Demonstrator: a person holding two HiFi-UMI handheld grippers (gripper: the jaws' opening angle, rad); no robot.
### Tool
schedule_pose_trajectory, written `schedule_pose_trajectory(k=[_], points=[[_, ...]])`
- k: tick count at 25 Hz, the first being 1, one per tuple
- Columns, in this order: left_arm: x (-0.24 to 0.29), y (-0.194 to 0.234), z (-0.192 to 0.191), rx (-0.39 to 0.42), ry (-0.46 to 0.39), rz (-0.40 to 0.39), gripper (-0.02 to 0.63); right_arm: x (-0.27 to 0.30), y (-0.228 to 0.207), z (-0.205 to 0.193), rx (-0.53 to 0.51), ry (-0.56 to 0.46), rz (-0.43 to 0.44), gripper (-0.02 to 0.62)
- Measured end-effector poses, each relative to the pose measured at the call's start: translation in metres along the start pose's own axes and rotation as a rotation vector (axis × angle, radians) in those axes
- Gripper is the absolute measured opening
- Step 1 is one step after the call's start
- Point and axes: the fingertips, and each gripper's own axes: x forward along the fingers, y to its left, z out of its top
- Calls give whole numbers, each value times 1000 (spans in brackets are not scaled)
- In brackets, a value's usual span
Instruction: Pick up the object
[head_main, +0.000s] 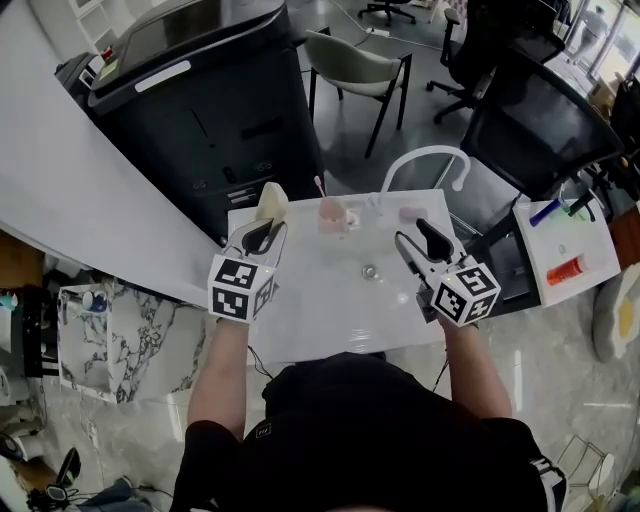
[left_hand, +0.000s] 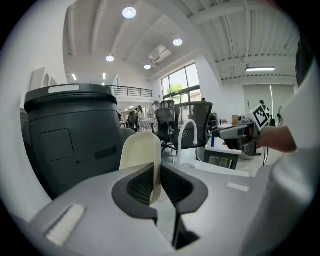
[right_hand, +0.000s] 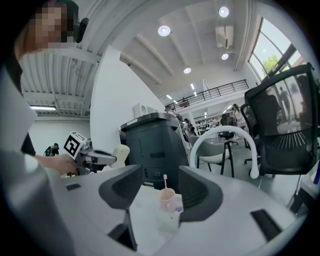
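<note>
1. The left gripper (left_hand: 156, 184) has its jaws clamped on a cream piece (left_hand: 142, 150). This is a thin, rounded slab that stands on edge between the pads, with most of it sticking up and forward past the jaw tips.
2. Judged from that grip, the pick-up looks done for this object. The cream piece hangs clear of the white tabletop (head_main: 330, 310) and, in the views given, touches nothing but the pads. What is left is probably only to carry it or set it down, and the task does not say where.
3. The right gripper (right_hand: 160, 187) has its jaws standing apart with nothing between the pads. It holds nothing and is well to the side of the cream piece.
4. Ahead of the open right jaws, in line with the gap but well beyond the tips, a pink cup (right_hand: 167, 200) stands on the tabletop with a toothbrush (right_hand: 164, 181) upright in it. If that cup is also meant, it is untouched.
5. Beyond the left jaws, behind the cream piece, rises a dark machine (left_hand: 70, 135).
6. Beyond and to the right of the right jaws, an arched white tube (right_hand: 225, 135) curves over the far edge of the tabletop.
</note>
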Motion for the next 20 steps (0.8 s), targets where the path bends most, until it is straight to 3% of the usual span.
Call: schedule_pose_trajectory(k=[11,20], points=[[-24,15,40,-91,-161,32,43,-2,-11,5,1,-21,-32,194],[-31,30,88,-179,-297,-22,43,3,-11,20,-40,-27,-18,122]])
